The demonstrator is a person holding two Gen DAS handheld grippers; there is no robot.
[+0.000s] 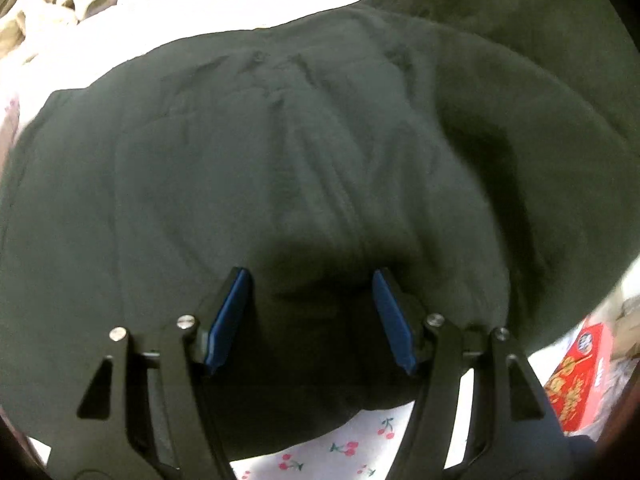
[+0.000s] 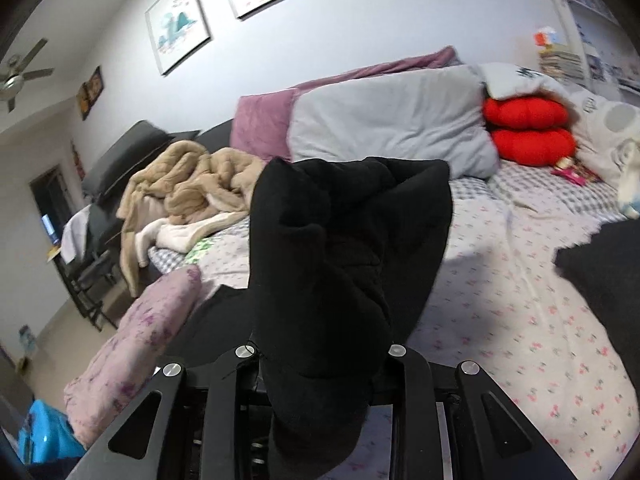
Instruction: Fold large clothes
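Observation:
A large dark garment lies spread over the bed and fills most of the left wrist view. My left gripper is open, its blue pads wide apart just above the garment near its front edge, holding nothing. In the right wrist view my right gripper is shut on a bunched part of the dark garment, lifted above the bed so the cloth stands up and hides the fingertips. Another part of the garment lies at the right.
The bed has a white sheet with a cherry print. At the back lie a beige blanket, a grey duvet, red cushions and a purple pillow. A red box sits beside the bed.

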